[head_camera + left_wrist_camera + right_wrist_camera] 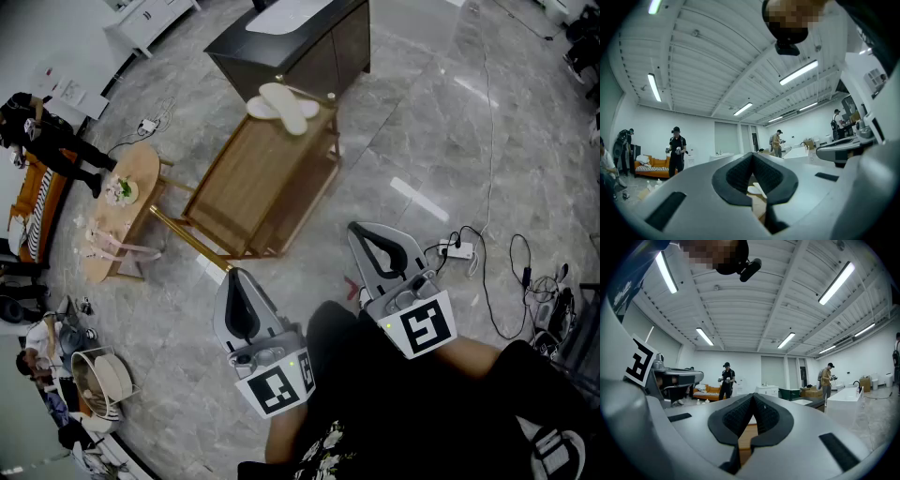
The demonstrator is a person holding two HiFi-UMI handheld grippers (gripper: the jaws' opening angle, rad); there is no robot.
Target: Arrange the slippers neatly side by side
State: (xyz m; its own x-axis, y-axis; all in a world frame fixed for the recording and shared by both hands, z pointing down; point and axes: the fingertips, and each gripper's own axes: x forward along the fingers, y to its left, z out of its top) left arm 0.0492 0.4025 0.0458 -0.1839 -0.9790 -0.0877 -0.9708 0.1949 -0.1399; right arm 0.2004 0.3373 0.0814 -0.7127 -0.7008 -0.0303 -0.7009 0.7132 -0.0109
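The two white slippers (284, 105) lie at the far end of the wooden table (258, 187), one laid crosswise over the other, close to the dark cabinet (309, 52) beyond. Both grippers are held level near the person's body, well apart from the table. The left gripper (236, 281) and the right gripper (361, 234) are each clenched on nothing, pads meeting
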